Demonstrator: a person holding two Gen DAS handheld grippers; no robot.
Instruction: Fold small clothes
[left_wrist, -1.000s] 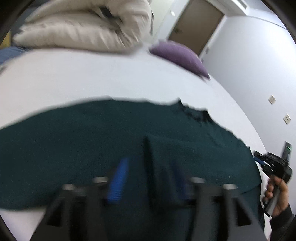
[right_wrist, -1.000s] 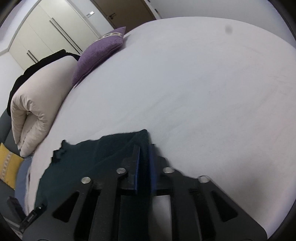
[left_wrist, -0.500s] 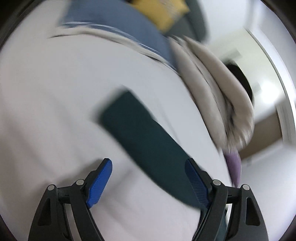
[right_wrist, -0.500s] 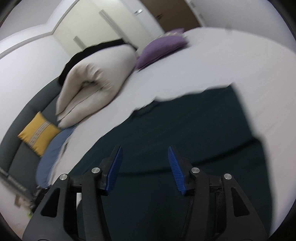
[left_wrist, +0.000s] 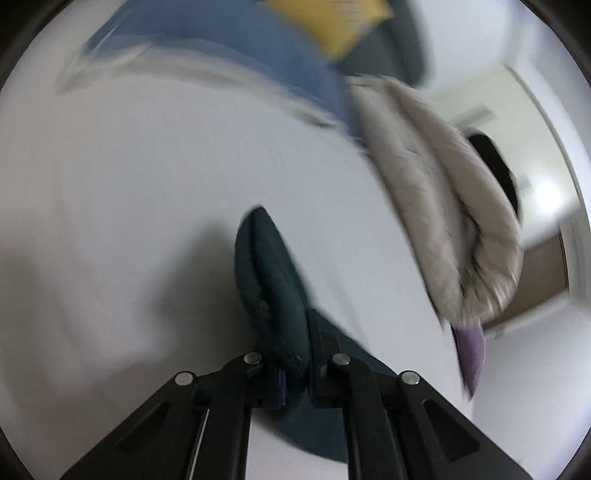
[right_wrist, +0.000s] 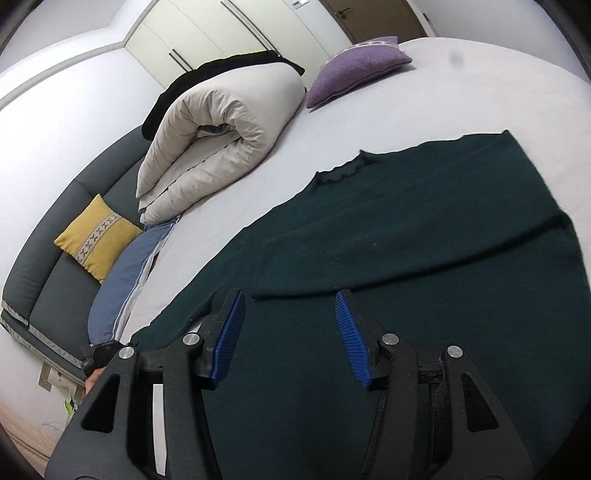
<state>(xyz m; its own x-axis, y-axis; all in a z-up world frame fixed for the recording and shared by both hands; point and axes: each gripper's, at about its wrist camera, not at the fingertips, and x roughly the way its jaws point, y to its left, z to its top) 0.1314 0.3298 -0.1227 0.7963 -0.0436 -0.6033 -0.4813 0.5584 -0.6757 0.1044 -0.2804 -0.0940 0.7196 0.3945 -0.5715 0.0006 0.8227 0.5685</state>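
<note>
Knit sleeve (left_wrist: 271, 280) in left gripper (left_wrist: 295, 363)

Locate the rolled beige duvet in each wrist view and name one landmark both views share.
Left wrist: the rolled beige duvet runs down the right side, blurred, right of the dark green sweater pinched in the left gripper.
Right wrist: the duvet lies upper left on the bed, beyond the open right gripper.
Shared landmark: the purple cushion next to one end of the duvet.
</note>
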